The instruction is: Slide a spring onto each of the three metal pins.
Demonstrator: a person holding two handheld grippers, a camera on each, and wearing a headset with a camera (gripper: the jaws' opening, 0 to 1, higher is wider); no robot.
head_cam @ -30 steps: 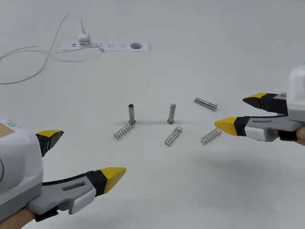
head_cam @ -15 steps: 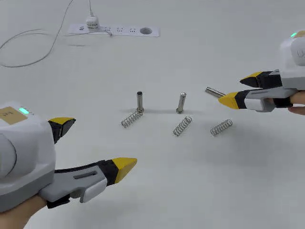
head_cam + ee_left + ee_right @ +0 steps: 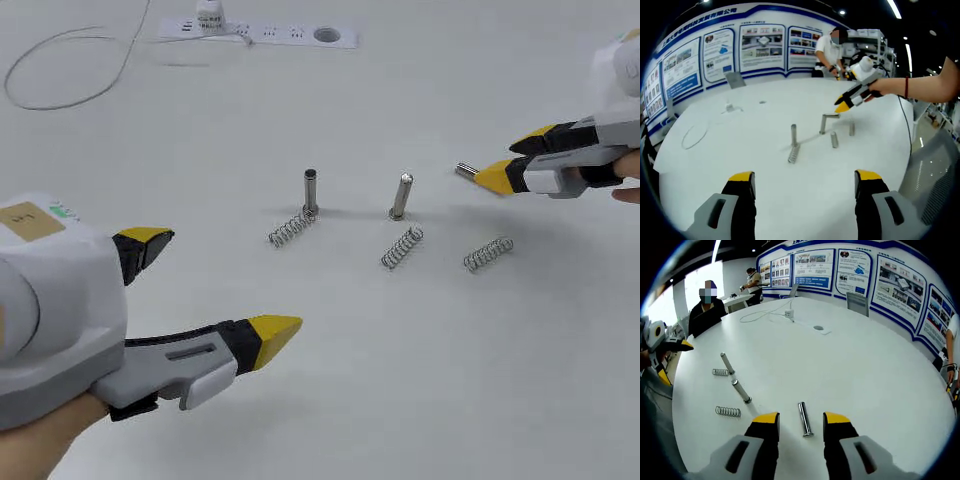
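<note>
Two metal pins stand upright mid-table, the left pin [image 3: 310,190] and the middle pin [image 3: 401,195]. A third pin [image 3: 465,170] lies flat to their right. Three loose springs lie in front: the left spring [image 3: 291,229], the middle spring [image 3: 402,247] and the right spring [image 3: 488,254]. My right gripper [image 3: 512,160] is open with its tips at the lying pin. In the right gripper view that pin [image 3: 804,418] lies between the jaws of the right gripper [image 3: 801,420], untouched. My left gripper [image 3: 210,290] hangs open near the front left, holding nothing; its own view shows the left gripper [image 3: 805,177] facing the pins.
A white power strip [image 3: 270,32] with a plugged charger and a looped cable [image 3: 60,70] lies at the far edge. People stand behind the round white table [image 3: 880,370] in both gripper views.
My right gripper has moved away from the right spring and up to the lying pin, narrowing its jaws somewhat. The head camera shifted. The left gripper stays about where it was.
</note>
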